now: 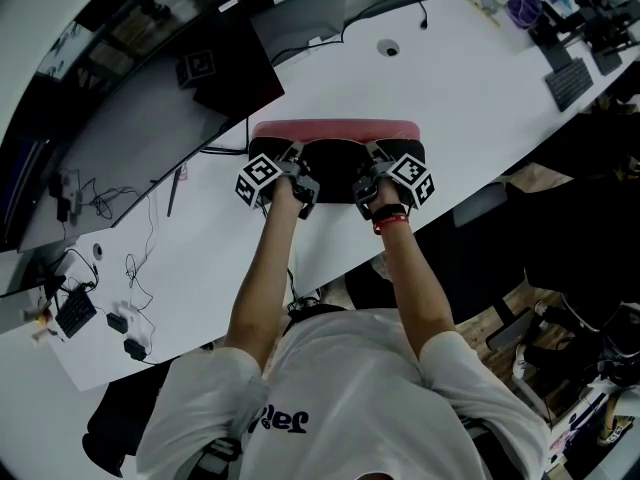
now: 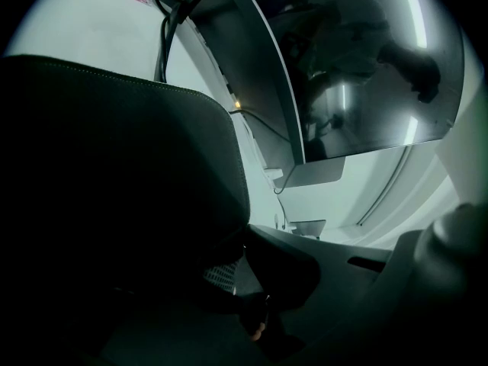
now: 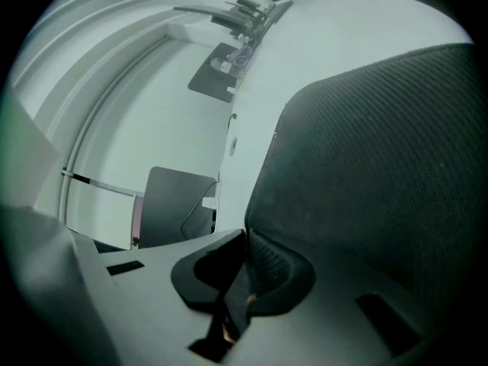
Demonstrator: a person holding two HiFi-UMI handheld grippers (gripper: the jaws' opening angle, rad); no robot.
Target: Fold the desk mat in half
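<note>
The desk mat (image 1: pixel 335 130) lies on the white desk (image 1: pixel 470 108), pink on one face and black on the other. Its near edge is lifted, so the black underside (image 1: pixel 335 171) faces me above the pink strip. My left gripper (image 1: pixel 296 168) is shut on the mat's near left corner, and my right gripper (image 1: pixel 373 168) is shut on the near right corner. In the left gripper view the black mat (image 2: pixel 122 181) fills the left side, pinched in the left gripper (image 2: pixel 245 244). In the right gripper view the textured black mat (image 3: pixel 366 151) rises at the right, clamped in the right gripper (image 3: pixel 245 241).
A dark monitor (image 1: pixel 130 78) stands at the back left, a closed laptop (image 1: pixel 305 18) behind the mat. Cables and adapters (image 1: pixel 120 288) lie on the desk's left part. A keyboard (image 1: pixel 570 83) and small items sit at the far right. The desk edge runs just under my hands.
</note>
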